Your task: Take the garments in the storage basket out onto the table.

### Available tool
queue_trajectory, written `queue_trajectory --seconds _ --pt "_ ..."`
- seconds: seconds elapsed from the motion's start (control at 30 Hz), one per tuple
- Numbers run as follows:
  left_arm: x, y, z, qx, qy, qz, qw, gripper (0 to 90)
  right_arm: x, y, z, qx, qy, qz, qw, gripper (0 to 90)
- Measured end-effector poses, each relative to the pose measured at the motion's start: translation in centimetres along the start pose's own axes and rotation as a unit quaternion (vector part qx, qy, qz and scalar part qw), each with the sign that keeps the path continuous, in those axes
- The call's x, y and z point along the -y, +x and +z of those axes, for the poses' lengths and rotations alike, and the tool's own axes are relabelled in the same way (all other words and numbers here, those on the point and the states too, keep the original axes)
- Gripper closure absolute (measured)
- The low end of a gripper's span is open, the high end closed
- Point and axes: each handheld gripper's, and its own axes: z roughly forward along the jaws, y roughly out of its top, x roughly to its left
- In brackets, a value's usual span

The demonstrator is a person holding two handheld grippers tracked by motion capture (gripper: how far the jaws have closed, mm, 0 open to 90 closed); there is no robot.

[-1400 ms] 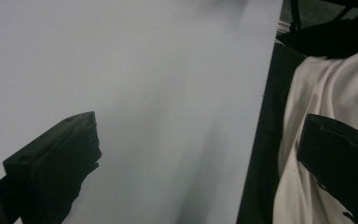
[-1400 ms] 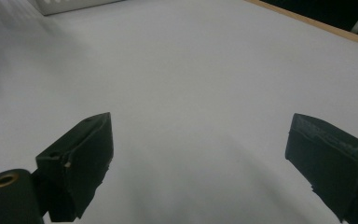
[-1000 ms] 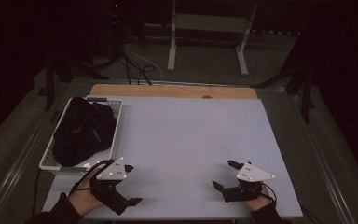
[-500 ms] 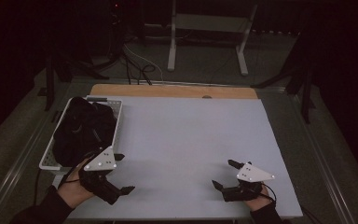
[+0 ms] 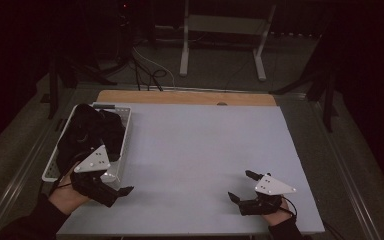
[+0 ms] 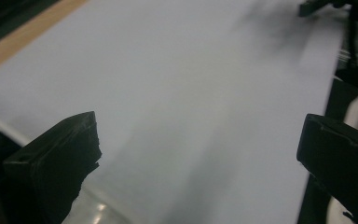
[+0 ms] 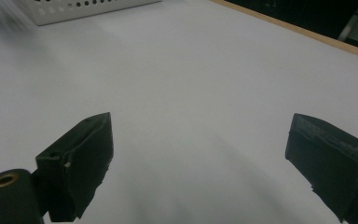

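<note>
White perforated basket [image 5: 123,134], table's left edge, heaped with dark clothing [image 5: 91,131]; left gripper [image 5: 122,192] beside its near end, jaws spread, empty; right gripper [image 5: 240,186] likewise spread, well apart; best swing left over the rim, pinch a top fold.

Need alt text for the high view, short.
A person's left gripper sits open beside a white perforated basket of black cloth at the left of a pale grey table. The right gripper rests open near the front right edge.
</note>
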Motion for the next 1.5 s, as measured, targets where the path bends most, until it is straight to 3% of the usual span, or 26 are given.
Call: queue_trajectory --seconds 0.27,0.47,0.57,0.67,0.73,0.77,0.83,0.87,0.93,0.97,1.1,1.13,1.17,1.2,1.27,1.3,1.33,1.37,1.4,1.5 --pt "0.5 1.4 -1.0 -0.029 0.002 -0.015 0.9995 0.0 0.0 0.0 0.1 0.002 0.002 -0.002 1.0000 8.0" --pt "1.4 2.7 -1.5 -0.049 0.001 -0.040 0.9980 0.0 0.0 0.1 0.1 0.001 0.001 -0.001 1.0000 8.0" --pt "1.7 3.1 -1.6 -0.060 0.005 -0.043 0.9972 0.0 0.1 0.1 0.1 -0.001 0.002 -0.002 1.0000 8.0" --pt "2.3 4.2 -2.1 -0.086 0.003 -0.062 0.9943 0.0 0.1 0.1 0.2 -0.003 0.002 -0.002 1.0000 8.0" --pt "2.5 4.5 -2.3 -0.087 0.006 -0.066 0.9940 0.0 0.0 0.2 0.2 -0.003 0.002 -0.003 1.0000 8.0" --pt "2.8 5.0 -2.5 -0.104 0.010 -0.074 0.9917 0.0 0.0 0.2 0.1 -0.004 0.001 -0.004 1.0000 8.0" --pt "3.0 5.3 -2.5 -0.106 0.011 -0.079 0.9912 0.0 0.0 0.2 0.1 -0.004 0.000 -0.003 1.0000 8.0" --pt "3.4 5.8 -2.7 -0.127 0.011 -0.087 0.9880 0.0 0.0 0.2 0.2 -0.005 0.000 -0.004 1.0000 8.0" --pt "3.6 6.1 -2.7 -0.129 0.008 -0.091 0.9874 0.0 0.0 0.2 0.2 -0.005 0.001 -0.005 1.0000 8.0" --pt "3.8 6.3 -2.7 -0.141 0.007 -0.094 0.9855 0.0 0.1 0.2 0.2 -0.005 0.001 -0.005 1.0000 8.0" --pt "4.9 7.4 -2.7 -0.188 0.013 -0.109 0.9760 0.0 0.1 0.2 0.2 -0.007 0.001 -0.005 1.0000 8.0" --pt "4.9 7.4 -2.7 -0.188 0.013 -0.109 0.9760 0.0 0.1 0.2 0.2 -0.007 0.001 -0.005 1.0000 8.0" --pt "5.3 8.0 -3.0 -0.204 0.010 -0.121 0.9714 0.0 0.1 0.2 0.2 -0.007 0.001 -0.005 1.0000 8.0" --pt "5.3 8.0 -3.0 -0.204 0.010 -0.121 0.9714 0.0 0.1 0.2 0.2 -0.008 0.001 -0.005 1.0000 8.0" --pt "5.6 8.8 -3.2 -0.209 0.010 -0.137 0.9683 0.0 0.1 0.2 0.2 -0.009 0.000 -0.004 1.0000 8.0" --pt "6.0 9.4 -3.4 -0.223 0.013 -0.144 0.9642 0.0 0.1 0.2 0.2 -0.009 0.001 -0.005 0.9999 8.0" --pt "6.0 9.4 -3.4 -0.223 0.013 -0.144 0.9642 0.0 0.1 0.2 0.2 -0.009 0.001 -0.005 0.9999 8.0" --pt "6.3 10.1 -3.6 -0.228 0.015 -0.155 0.9612 0.0 0.1 0.2 0.3 -0.011 0.001 -0.002 0.9999 8.0" --pt "6.3 10.1 -3.6 -0.228 0.015 -0.155 0.9612 0.0 0.1 0.2 0.3 -0.011 0.002 -0.003 0.9999 8.0" --pt "6.6 11.2 -3.6 -0.232 0.027 -0.169 0.9575 0.0 0.1 0.3 0.3 -0.013 0.001 -0.003 0.9999 8.0"
